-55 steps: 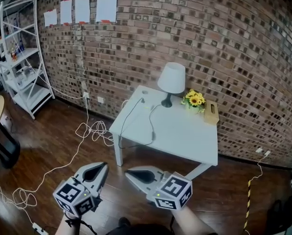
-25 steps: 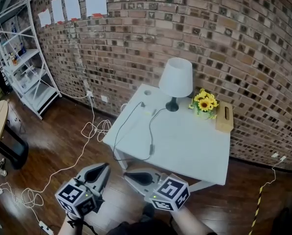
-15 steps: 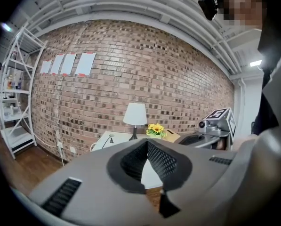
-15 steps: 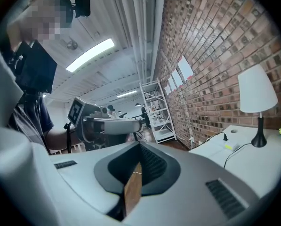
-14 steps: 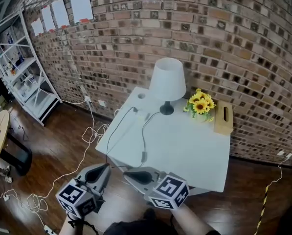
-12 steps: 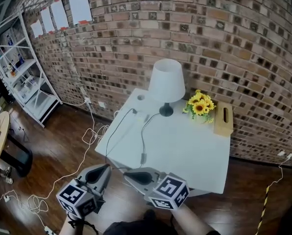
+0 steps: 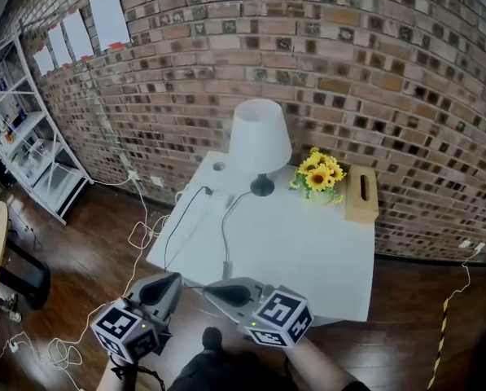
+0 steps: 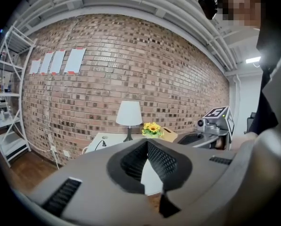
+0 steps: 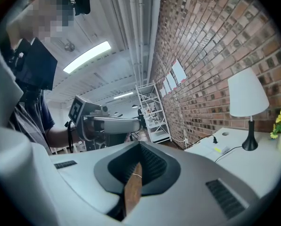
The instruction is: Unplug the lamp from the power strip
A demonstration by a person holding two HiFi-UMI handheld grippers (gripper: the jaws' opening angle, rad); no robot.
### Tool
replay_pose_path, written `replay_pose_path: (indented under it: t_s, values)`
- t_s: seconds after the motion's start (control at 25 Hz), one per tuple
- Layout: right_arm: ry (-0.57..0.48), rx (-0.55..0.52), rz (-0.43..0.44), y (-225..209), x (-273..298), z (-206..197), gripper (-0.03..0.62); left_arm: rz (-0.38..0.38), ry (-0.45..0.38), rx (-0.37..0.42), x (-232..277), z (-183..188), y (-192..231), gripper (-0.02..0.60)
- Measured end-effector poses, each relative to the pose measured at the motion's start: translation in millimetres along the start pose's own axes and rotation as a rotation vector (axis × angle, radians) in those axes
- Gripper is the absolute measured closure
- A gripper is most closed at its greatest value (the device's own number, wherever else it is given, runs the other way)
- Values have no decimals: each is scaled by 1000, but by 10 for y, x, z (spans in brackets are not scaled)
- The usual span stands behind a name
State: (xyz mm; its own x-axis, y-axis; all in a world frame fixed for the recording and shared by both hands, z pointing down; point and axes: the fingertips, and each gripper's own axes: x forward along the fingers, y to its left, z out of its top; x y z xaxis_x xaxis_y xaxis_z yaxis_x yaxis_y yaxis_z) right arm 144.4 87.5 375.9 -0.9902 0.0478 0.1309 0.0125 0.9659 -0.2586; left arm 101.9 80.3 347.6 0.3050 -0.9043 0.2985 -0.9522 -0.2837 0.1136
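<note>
A white-shaded lamp (image 7: 260, 135) with a black base stands at the back of the white table (image 7: 324, 259). Its thin cord (image 7: 224, 235) runs forward across the top and back to a white power strip (image 7: 219, 197) near the table's left rear. A black plug (image 7: 207, 191) sits beside the strip. Both grippers hang low before the table's near edge, far from the strip. My left gripper (image 7: 174, 278) is shut and empty, as is my right gripper (image 7: 211, 288). The lamp (image 8: 129, 113) shows far ahead in the left gripper view, and the lamp (image 9: 247, 94) at the right gripper view's right.
Sunflowers (image 7: 317, 170) and a wooden tissue box (image 7: 361, 194) stand at the table's back right against the brick wall. White cables (image 7: 142, 233) lie looped on the wooden floor to the left. A white shelf rack (image 7: 27, 149) stands far left.
The view has come nearer to the table, which now sits larger and lower in the picture. Both grippers keep their place at the bottom, still shut.
</note>
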Motion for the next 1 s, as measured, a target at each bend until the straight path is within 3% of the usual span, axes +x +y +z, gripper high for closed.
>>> replay_pose_path:
  t_s: [0.4, 0.64, 0.84, 1.0]
  values:
    - [51, -5, -64, -273, 98, 9, 606, -69, -44, 16, 295, -17, 303, 575]
    - [80, -12, -64, -413, 558, 136, 606, -67, -41, -44, 285, 70, 821, 577]
    - [101, -22, -72, -513, 1012, 214, 606, -110, -52, -51, 268, 71, 1200, 575]
    - [124, -43, -81, -570, 1325, 274, 606, -123, -56, -103, 286, 51, 1543, 577]
